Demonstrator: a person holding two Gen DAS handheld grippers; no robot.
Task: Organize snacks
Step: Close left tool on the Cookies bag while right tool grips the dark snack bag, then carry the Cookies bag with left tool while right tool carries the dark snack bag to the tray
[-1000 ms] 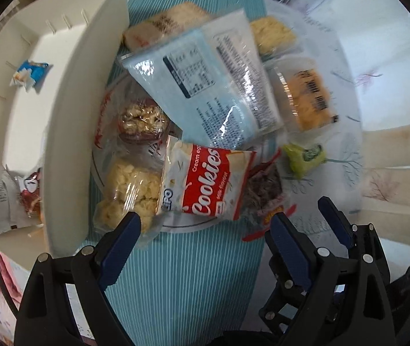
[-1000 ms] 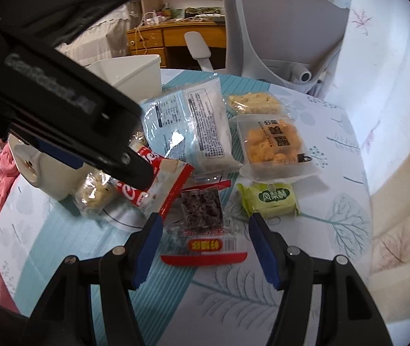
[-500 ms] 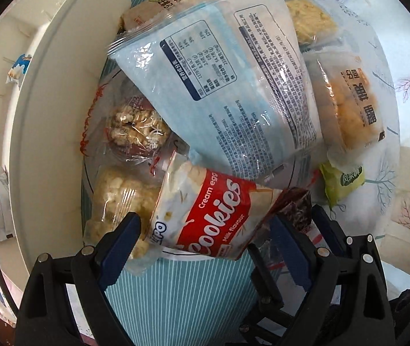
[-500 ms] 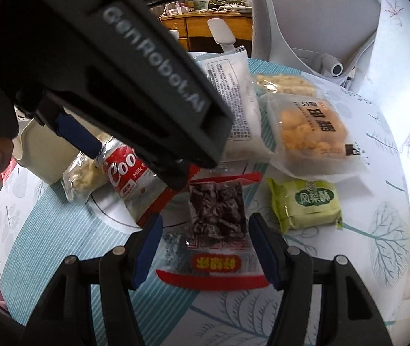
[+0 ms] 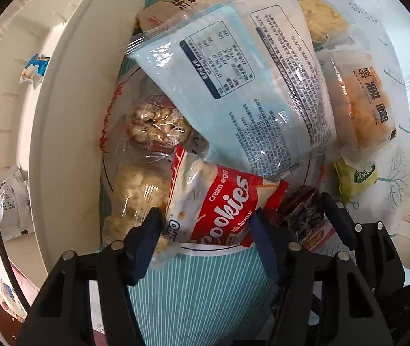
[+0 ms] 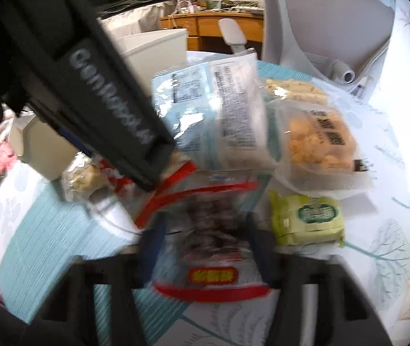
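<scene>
A red and white cookies packet [image 5: 219, 201] lies at the near edge of the snack pile, bunched up between the blue pads of my left gripper [image 5: 205, 227]. The jaws are closing and the pads press its two sides. Just to its right is a dark snack packet with red trim [image 6: 210, 230], also seen in the left wrist view [image 5: 303, 210]. My right gripper [image 6: 205, 239] straddles it, jaws closing, and both pads touch the packet. The right wrist view is blurred. The left gripper's black housing [image 6: 104, 101] fills that view's upper left.
A white bin [image 5: 60, 144] with a few small packets stands left of the pile. A large pale blue bag [image 5: 233, 86], an orange puff pack [image 5: 360, 109], a green packet [image 6: 305, 222] and clear popcorn packs [image 5: 153, 127] lie around. A grey chair [image 6: 320, 14] stands behind the table.
Both grippers have sunk onto the pile and their jaws have narrowed, the left round the cookies packet, the right round the dark packet. The cookies packet has bunched up.
</scene>
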